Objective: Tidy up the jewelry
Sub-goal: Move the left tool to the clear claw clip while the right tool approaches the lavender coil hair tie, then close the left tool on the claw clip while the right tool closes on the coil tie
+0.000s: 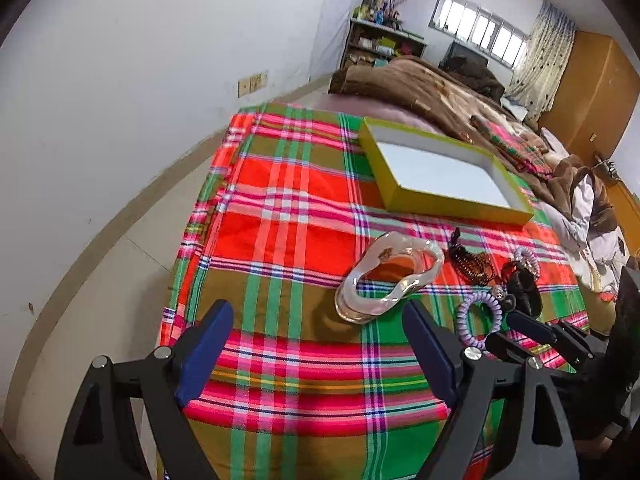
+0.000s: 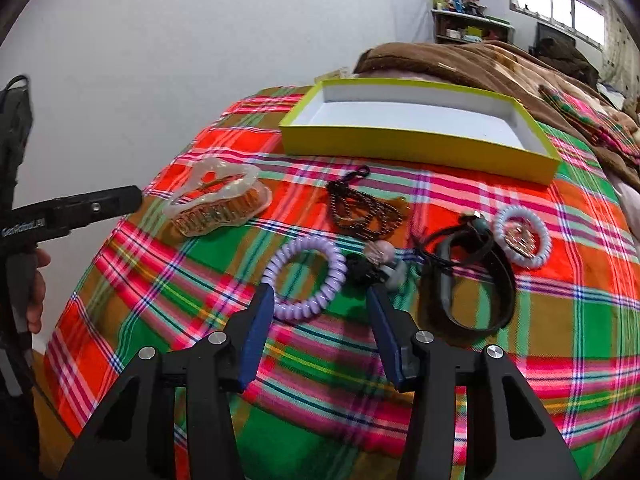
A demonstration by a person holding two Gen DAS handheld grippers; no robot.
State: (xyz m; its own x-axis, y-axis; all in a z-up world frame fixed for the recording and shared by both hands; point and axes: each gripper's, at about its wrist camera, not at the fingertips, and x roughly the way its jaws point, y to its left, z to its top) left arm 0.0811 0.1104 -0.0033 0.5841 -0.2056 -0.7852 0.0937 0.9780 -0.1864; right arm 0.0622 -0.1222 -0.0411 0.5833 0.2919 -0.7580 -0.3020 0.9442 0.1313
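My right gripper (image 2: 319, 294) hangs open low over the plaid cloth. A purple coil hair tie (image 2: 298, 307) lies flat between its tips; the left pad is at the tie's rim and the right pad stands clear of it. My left gripper (image 1: 316, 306) is open wide and holds nothing, just short of a clear hair claw (image 1: 390, 276). That clear claw (image 2: 216, 200) also shows in the right wrist view, with the left gripper's finger (image 2: 100, 204) beside it. An open yellow box (image 2: 416, 142) with a white inside sits behind the jewelry.
A brown claw clip (image 2: 364, 212), a black beaded tie (image 2: 376, 266), a black band (image 2: 468, 280) and a pale blue coil tie (image 2: 520, 236) lie on the cloth. A brown blanket (image 1: 420, 84) is heaped behind the box. The bed's left edge drops off by the wall.
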